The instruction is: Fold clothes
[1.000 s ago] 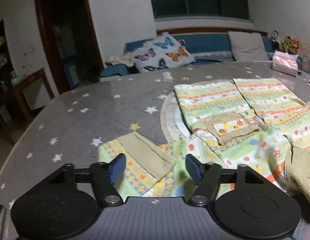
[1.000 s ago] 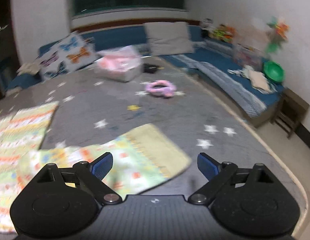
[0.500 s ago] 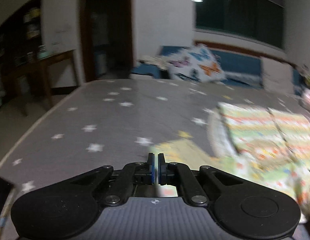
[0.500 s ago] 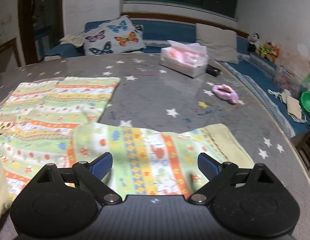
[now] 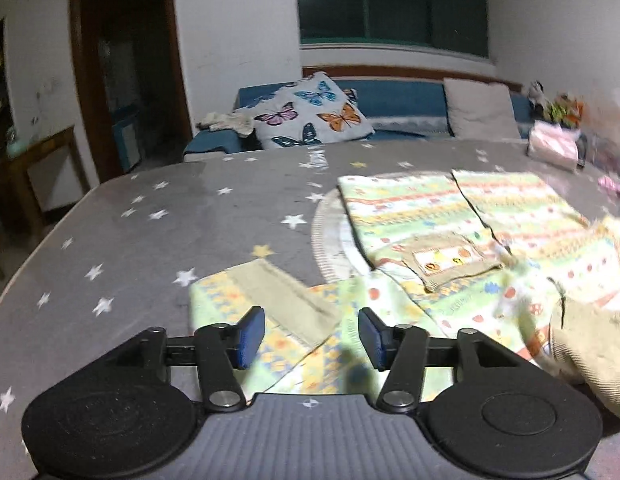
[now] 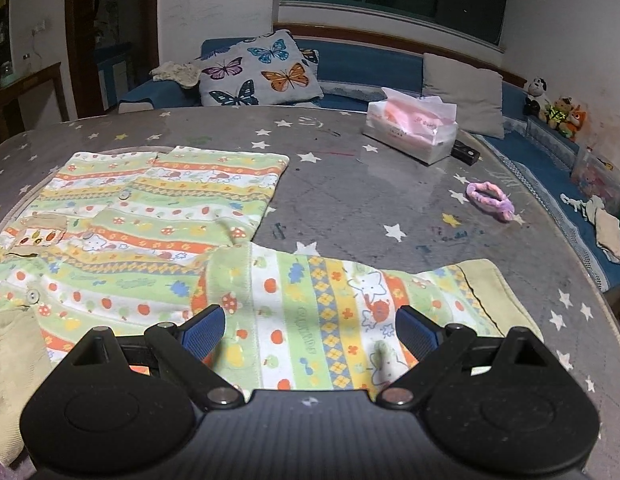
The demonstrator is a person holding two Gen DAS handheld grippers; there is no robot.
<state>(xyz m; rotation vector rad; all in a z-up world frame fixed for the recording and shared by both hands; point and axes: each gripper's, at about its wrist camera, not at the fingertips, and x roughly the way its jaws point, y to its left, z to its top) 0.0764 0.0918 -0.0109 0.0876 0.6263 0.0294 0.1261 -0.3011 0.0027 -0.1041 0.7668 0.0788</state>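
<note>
- Two sleeves of the shirt (image 6: 158, 216) stretch outward: it lies spread, front up, on the grey starred surface (image 6: 349, 184), body pointing away from the cameras.
- Right sleeve (image 6: 329, 312) runs sideways across the right view, its beige cuff (image 6: 483, 284) at the far right, flat on the surface.
- Left sleeve (image 5: 266, 320) lies below the left claw (image 5: 311, 338), with its beige cuff (image 5: 282, 300) turned over onto the print.
- Both claws are spread wide and hold nothing; the right claw (image 6: 310, 330) hangs over the middle of its sleeve, and whether either touches cloth I cannot tell.
- Judged step: take a sleeve and fold it in across the body.
- To do it well, I would pinch near the cuff end rather than mid-sleeve, catch both layers, lift just clear, and carry it across so the crease falls along the shoulder line.
- The left cuff looks doubled, so flatten it first or the fold will bulk.
- Farther out on the surface sit a tissue box (image 6: 411, 132) and a pink scrunchie (image 6: 491, 200), well apart from the shirt and unlikely to interfere.
</note>
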